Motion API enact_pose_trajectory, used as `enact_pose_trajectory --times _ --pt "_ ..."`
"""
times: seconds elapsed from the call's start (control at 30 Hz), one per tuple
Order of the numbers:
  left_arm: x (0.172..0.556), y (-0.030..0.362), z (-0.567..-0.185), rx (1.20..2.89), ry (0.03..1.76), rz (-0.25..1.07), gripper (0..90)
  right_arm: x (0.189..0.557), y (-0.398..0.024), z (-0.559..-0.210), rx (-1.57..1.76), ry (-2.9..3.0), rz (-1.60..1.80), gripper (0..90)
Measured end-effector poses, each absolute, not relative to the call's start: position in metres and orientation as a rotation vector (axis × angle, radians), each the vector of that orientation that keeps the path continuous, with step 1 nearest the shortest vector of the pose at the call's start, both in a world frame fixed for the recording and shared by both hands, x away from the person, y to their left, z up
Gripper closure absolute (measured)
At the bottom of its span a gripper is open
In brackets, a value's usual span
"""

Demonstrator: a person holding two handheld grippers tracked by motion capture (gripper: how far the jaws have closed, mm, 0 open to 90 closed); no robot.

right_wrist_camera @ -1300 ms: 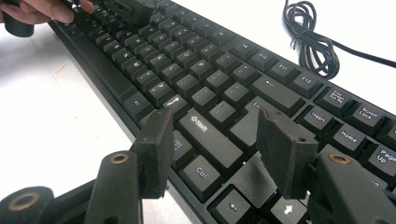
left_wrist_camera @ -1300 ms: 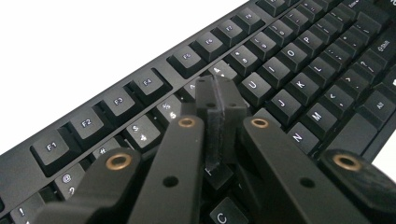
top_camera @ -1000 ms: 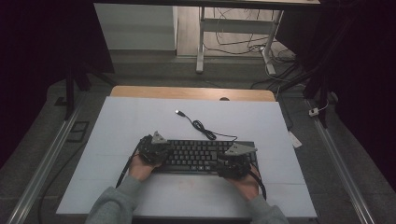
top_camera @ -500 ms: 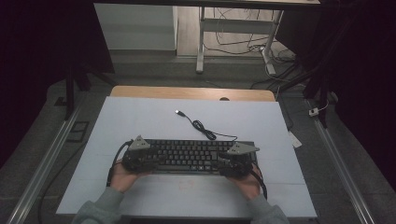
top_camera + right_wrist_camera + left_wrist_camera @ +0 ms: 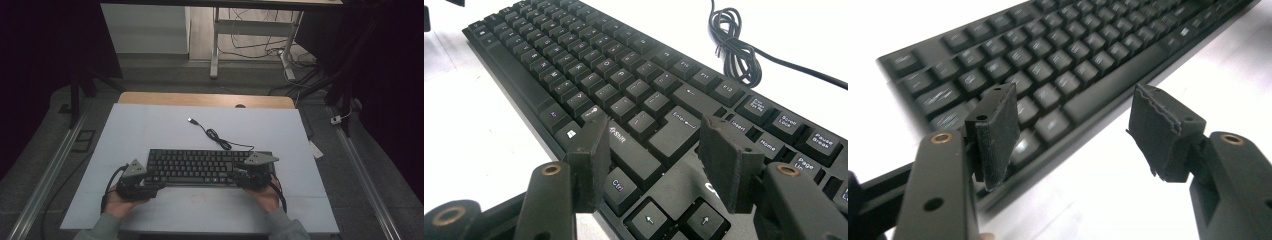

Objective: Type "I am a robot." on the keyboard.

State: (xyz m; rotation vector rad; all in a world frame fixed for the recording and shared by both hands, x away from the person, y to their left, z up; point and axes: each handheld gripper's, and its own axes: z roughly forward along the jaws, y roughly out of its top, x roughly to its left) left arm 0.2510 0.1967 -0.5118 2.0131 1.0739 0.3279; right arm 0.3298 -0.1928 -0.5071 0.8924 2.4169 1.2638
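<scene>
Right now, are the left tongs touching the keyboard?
Apart. In the left gripper view, the left tongs stand open with white table showing between them, back from the keyboard's front edge.

your keyboard (image 5: 200,166) is black all over, with black keycaps carrying small white legends; a few of those legends show a faint purple tint in the right gripper view. its coiled cable (image 5: 216,135) is black too. the table (image 5: 150,125) under it is a plain pale white sheet, with a light wooden strip along its far edge. your left gripper (image 5: 150,185) and right gripper (image 5: 239,176) are black, each topped by a grey three-cornered plate, with brass-coloured rings set in the jaws. your sleeves (image 5: 102,229) are grey-green.
</scene>
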Motion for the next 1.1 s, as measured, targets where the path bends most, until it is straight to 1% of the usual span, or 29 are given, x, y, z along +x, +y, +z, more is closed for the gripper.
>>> enact_pose_trajectory --times 0.17,0.27,0.3,0.37,0.43,0.5,0.53,0.6,0.9,1.1 --pt "0.238 0.209 -0.513 1.984 1.084 0.339 35.2 0.330 -0.193 -0.507 0.888 2.418 1.265 47.1" --pt "0.237 0.211 -0.515 1.983 1.090 0.337 34.9 0.330 -0.192 -0.507 0.876 2.421 1.270 49.0" --pt "0.237 0.211 -0.515 1.984 1.090 0.336 34.9 0.330 -0.192 -0.507 0.873 2.423 1.280 51.2" --pt "0.238 0.210 -0.515 1.982 1.091 0.338 34.8 0.330 -0.191 -0.506 0.863 2.424 1.283 59.9" --pt "0.238 0.209 -0.515 1.983 1.088 0.338 34.8 0.330 -0.191 -0.505 0.849 2.437 1.312 71.8" --pt "0.237 0.208 -0.515 1.986 1.085 0.339 34.8 0.331 -0.189 -0.503 0.841 2.454 1.333 81.0" --pt "0.237 0.207 -0.516 1.989 1.083 0.339 34.8 0.331 -0.187 -0.502 0.836 2.456 1.353 84.9" --pt "0.237 0.207 -0.516 1.989 1.084 0.339 34.8 0.331 -0.184 -0.500 0.821 2.465 1.345 89.5" --pt "0.235 0.207 -0.518 1.990 1.090 0.336 34.8 0.340 -0.155 -0.502 0.797 2.533 1.318 89.7" --pt "0.237 0.208 -0.522 2.006 1.089 0.325 34.8 0.346 -0.133 -0.511 0.747 2.593 1.283 89.6"
